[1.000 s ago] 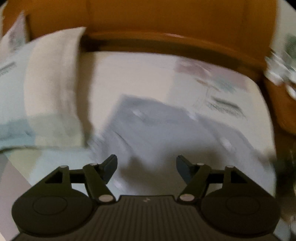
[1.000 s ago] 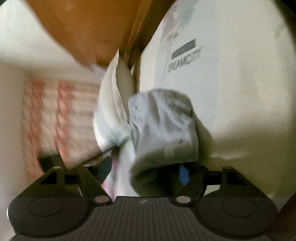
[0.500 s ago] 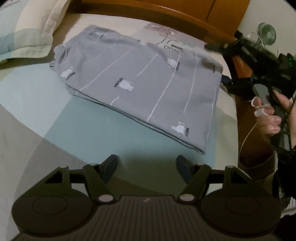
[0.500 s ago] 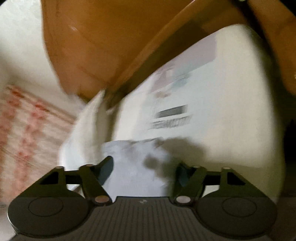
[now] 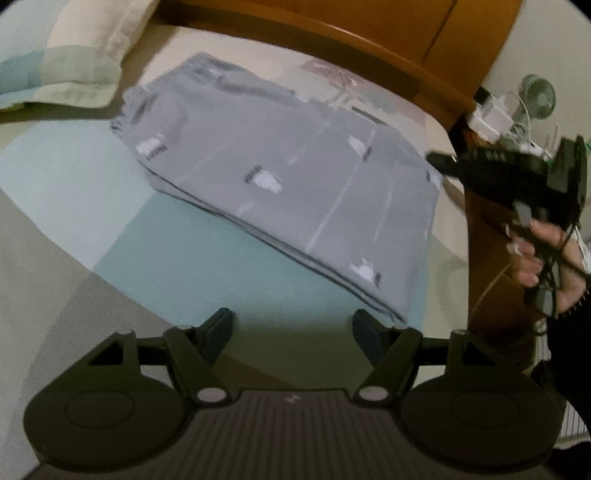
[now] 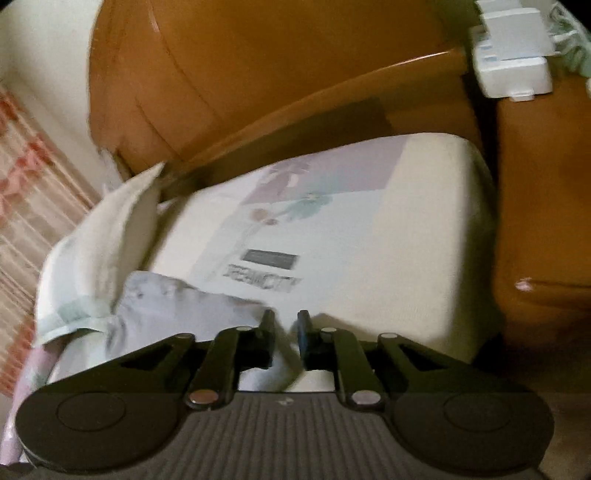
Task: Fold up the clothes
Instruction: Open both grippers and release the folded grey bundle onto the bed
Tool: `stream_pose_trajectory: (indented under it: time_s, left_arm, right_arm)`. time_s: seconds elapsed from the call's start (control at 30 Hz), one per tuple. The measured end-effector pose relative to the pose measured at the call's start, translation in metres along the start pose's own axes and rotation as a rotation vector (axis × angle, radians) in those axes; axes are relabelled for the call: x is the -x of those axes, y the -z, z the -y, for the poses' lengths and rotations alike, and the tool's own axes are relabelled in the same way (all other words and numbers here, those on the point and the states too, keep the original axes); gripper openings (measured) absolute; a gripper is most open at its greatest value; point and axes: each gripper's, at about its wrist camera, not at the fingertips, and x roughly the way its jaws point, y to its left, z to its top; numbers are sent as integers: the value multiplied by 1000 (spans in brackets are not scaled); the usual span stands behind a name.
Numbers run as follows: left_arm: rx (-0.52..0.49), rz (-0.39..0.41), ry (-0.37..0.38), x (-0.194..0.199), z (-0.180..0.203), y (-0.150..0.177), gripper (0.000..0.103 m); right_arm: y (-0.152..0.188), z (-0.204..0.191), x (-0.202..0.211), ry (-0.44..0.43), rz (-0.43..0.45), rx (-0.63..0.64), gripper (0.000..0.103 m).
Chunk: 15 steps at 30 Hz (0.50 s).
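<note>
A grey patterned garment (image 5: pixel 288 177) lies folded flat into a rectangle on the bed sheet (image 5: pixel 74 177). My left gripper (image 5: pixel 293 321) hovers open just in front of the fold's near edge, with nothing between its fingers. At the right, a hand (image 5: pixel 543 254) holds my right gripper (image 5: pixel 443 164) just off the garment's right corner. In the right wrist view the right gripper (image 6: pixel 285 315) has its jaws closing to a narrow gap with nothing between them. The grey garment (image 6: pixel 173 314) lies to its lower left.
A pillow (image 5: pixel 74 55) rests at the bed's far left, also the pillow (image 6: pixel 110 236) beside the garment. An orange wooden headboard (image 5: pixel 369 33) runs behind. A small fan (image 5: pixel 537 98) and white plugs (image 6: pixel 513 66) sit on a nightstand to the right.
The right gripper let go of the grey cloth, lifted away and narrowed its jaws. The left gripper swung back to a view over the whole folded garment, still open.
</note>
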Motion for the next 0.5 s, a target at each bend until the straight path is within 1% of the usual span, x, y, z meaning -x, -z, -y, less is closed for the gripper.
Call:
stream_pose_trajectory:
  time_s: [0.03,0.07,0.13,0.2,0.23,0.33,0.4,0.5]
  left_arm:
    - [-3,16,-6,3,-2,-5,72]
    - [-6,32,-12,6,-4,-9,72]
    - [-20,64,-33,10,-7,-24,72]
    - [-53,97,-60,9,-9,-44,72]
    - [-67,108,-65,5,-10,-55,72]
    - [-85,133,-51,-15,-14,-86,72]
    - [-83,121,-46,-32,-18,-96,72]
    - [-70,80,-47,-59,-26,-104,72]
  right_arm:
    - [-1,2,3,18,5,5,20]
    - [-3,-2,9,21,27,39,20]
    - [-3,-17,19,-17,48,138,24]
    - [2,-36,15,-79,7,259,33]
    - [5,-46,14,-110,-15,320,34]
    - [20,-62,-8,-137,-116,419,34]
    - [30,-64,-16,-112,-148,465,34]
    - [39,-61,-13,-107,-143,527,34]
